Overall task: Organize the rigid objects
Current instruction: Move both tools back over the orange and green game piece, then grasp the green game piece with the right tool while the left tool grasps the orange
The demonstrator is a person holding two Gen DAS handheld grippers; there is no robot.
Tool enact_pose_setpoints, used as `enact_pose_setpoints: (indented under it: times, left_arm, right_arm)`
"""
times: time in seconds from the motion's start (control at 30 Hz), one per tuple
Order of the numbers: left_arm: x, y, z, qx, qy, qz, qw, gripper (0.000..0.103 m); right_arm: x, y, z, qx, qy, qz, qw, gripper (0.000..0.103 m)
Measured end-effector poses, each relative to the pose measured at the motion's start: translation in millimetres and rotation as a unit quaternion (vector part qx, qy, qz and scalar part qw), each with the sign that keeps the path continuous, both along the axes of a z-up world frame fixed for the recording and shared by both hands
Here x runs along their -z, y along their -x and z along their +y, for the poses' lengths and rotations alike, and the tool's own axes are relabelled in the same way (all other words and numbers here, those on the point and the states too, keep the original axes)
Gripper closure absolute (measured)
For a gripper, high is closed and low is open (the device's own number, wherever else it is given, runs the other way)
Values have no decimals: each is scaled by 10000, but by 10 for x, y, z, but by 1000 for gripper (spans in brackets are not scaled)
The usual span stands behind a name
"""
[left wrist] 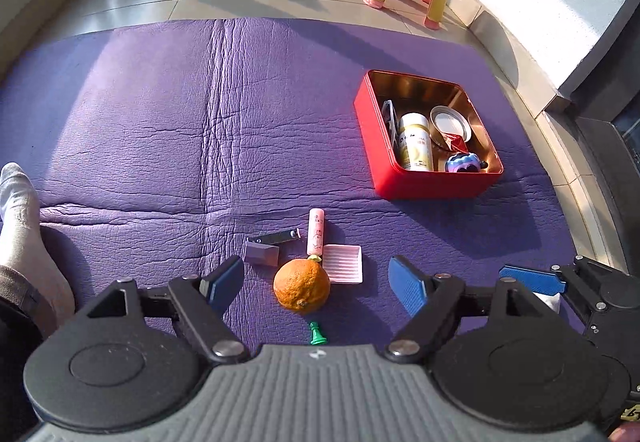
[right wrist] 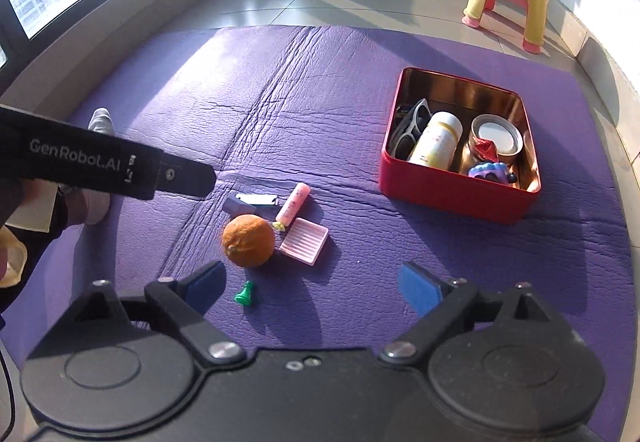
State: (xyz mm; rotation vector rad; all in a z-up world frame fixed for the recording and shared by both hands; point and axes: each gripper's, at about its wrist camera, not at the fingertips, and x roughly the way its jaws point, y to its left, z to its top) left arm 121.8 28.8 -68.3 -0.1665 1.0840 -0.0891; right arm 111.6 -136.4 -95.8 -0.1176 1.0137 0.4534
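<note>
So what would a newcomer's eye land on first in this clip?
Probably the red tin at the right of the purple mat, already holding a bottle, sunglasses, a lid and a small toy. Next, the orange among the loose items near the mat's front edge, just ahead of the open left gripper. The right gripper is open too, with nothing in it.

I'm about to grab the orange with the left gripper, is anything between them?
Nothing visible. The left gripper is open with the orange right between its fingers; the green pawn sits nearer the camera, below it.
</note>
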Motion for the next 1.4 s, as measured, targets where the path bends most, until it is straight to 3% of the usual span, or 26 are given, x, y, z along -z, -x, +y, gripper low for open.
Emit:
enact_pose_setpoints:
  times: [0.2,0.6,0.87,1.03,1.17,1.4]
  left_arm:
    - [347,3,68,-275,116,367,9989,18]
    - [961,-168,-77,-69,85,868,9962,13]
    - [1178,-304,-77,-98,-149,883,9959,13]
    - [1261,-381,-79,-78,-133,860,9962,13]
    - [1303,-403,-81,-68,-176,822,9964,14]
    - [1327,-397,-83,-5,-72,796,9968,38]
  right_arm:
    - [230,97,266,-376,137,161,9991,11]
    - [734,95,561,-928,368,445,9940,20]
    - [977,-37,654,-925,317,601,9934,30]
    - [1092,-84,688,-997,282,683,9923,46]
    - [1121,-61,730,-1001,302,567,9929,48]
    - [1116,-4,795,-1017,631,283,9924,73]
